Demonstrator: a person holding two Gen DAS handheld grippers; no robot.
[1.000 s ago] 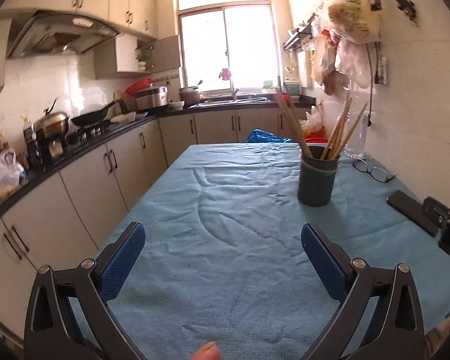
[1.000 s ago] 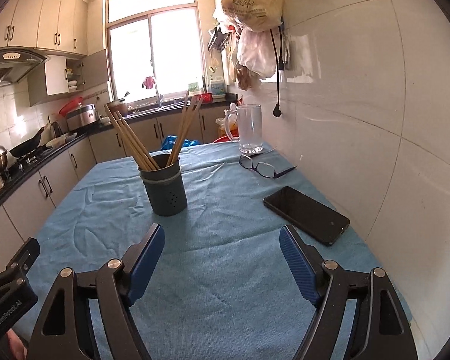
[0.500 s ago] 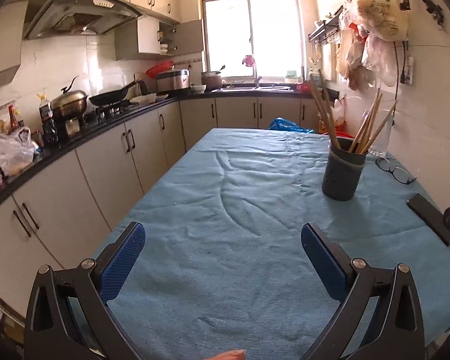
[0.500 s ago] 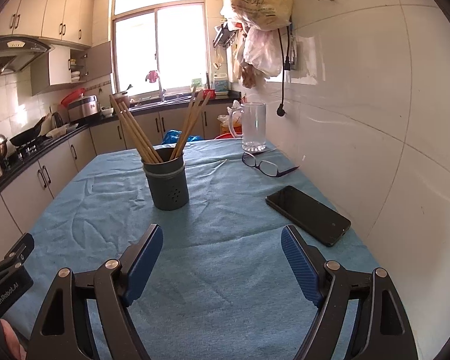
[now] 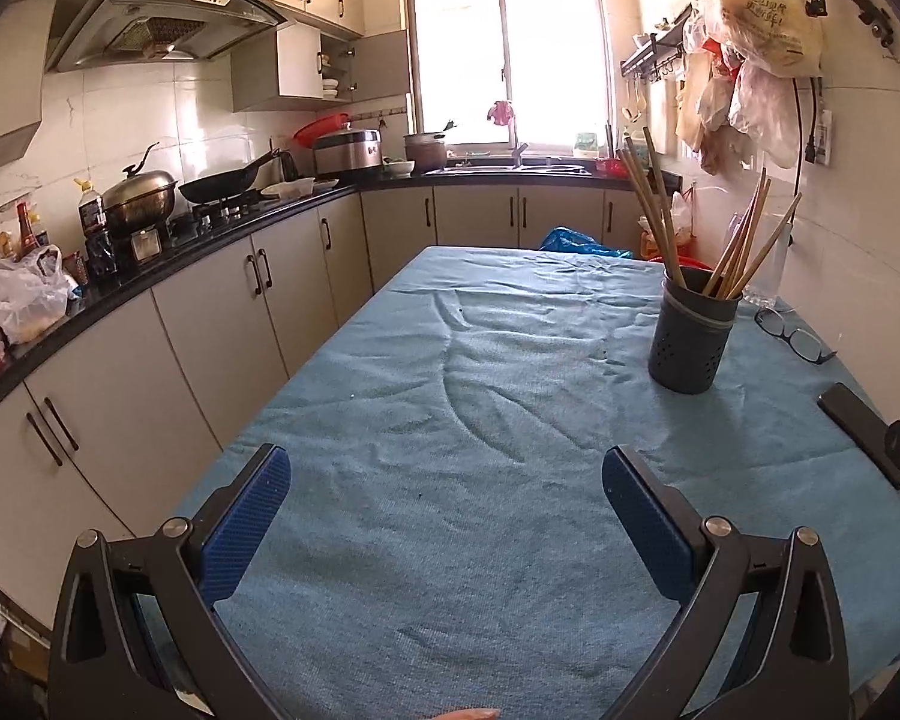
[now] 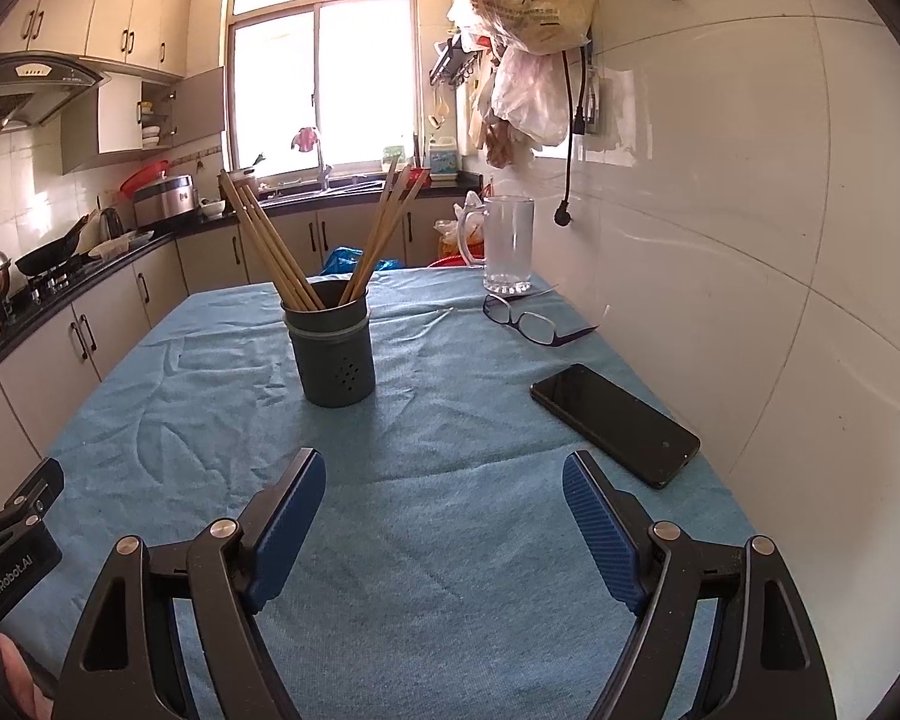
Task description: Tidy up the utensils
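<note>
On a table covered by a wrinkled blue cloth (image 5: 450, 420), both grippers hover with nothing between their blue-padded fingers. Left gripper (image 5: 447, 474): jaws spread wide, empty, over bare cloth near the table's near edge. Ahead of its jaws and to their right stands the dark grey cylindrical utensil holder with small perforations (image 5: 690, 339), upright on the cloth, well apart from the fingers; long wooden chopsticks (image 5: 654, 210) lean out of it in two fans, one bunch tilted left, the other right. Beyond the holder to the right lie dark-framed folded spectacles (image 5: 795, 336), and nearer, at the right edge, a flat black smartphone (image 5: 852, 420).

Right gripper (image 6: 444, 480): jaws likewise spread wide and empty. The same holder (image 6: 333, 354) stands ahead of the jaws, slightly left of their midline, with the chopsticks (image 6: 270, 240) rising from it. Right of the holder and farther back, a clear glass mug with handle (image 6: 507, 246) stands by the wall, the spectacles (image 6: 528, 321) lying just in front of it. The smartphone (image 6: 615, 423) lies face up just ahead of the right finger, apart from it
</note>
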